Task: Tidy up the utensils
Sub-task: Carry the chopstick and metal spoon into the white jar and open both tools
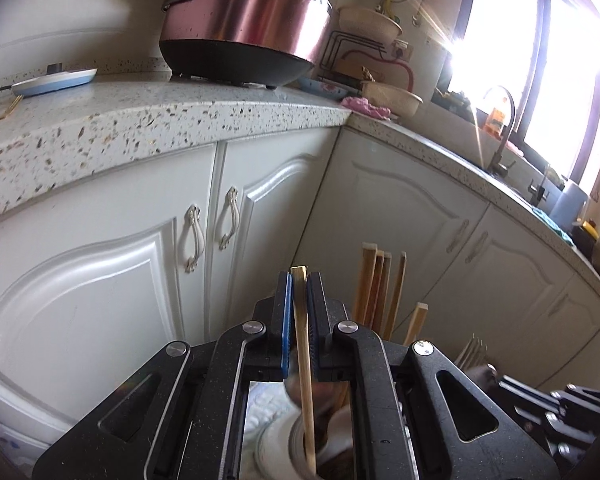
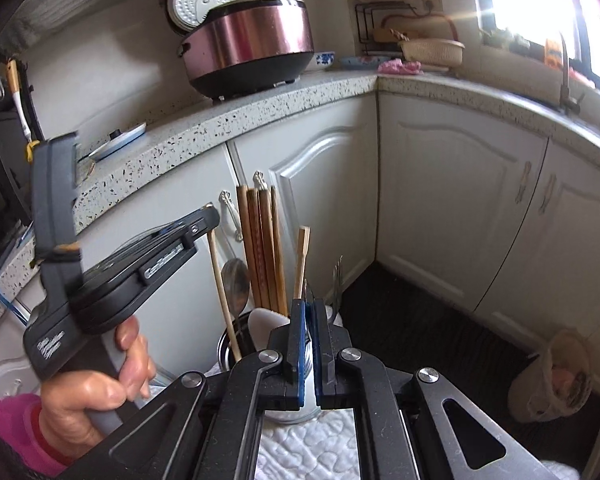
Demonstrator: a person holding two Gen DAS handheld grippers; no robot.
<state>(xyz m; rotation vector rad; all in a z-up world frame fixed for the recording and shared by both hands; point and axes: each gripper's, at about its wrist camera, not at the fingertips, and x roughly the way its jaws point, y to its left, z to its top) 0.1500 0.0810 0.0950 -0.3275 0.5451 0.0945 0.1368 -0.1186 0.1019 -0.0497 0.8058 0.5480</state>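
Observation:
My left gripper [image 1: 299, 280] is shut on a pale bamboo chopstick [image 1: 302, 340] whose lower end reaches down into a metal holder [image 2: 226, 350]. In the right wrist view that gripper [image 2: 208, 222] comes in from the left, held by a hand [image 2: 100, 392]. Several brown chopsticks [image 2: 260, 248], a metal spoon [image 2: 236, 280] and a fork [image 2: 337, 276] stand upright in the holder. My right gripper [image 2: 309, 308] hangs just above it, shut on a thin metal utensil [image 2: 306, 288] seen edge-on. It also shows low right [image 1: 496, 376] in the left wrist view.
The holder stands on a white quilted cloth [image 2: 300, 452]. White cabinet doors [image 1: 100, 280] and a speckled countertop [image 1: 140, 120] with a pink rice cooker [image 1: 240, 28] lie beyond. A plastic bag [image 2: 552, 376] sits on the dark floor at right.

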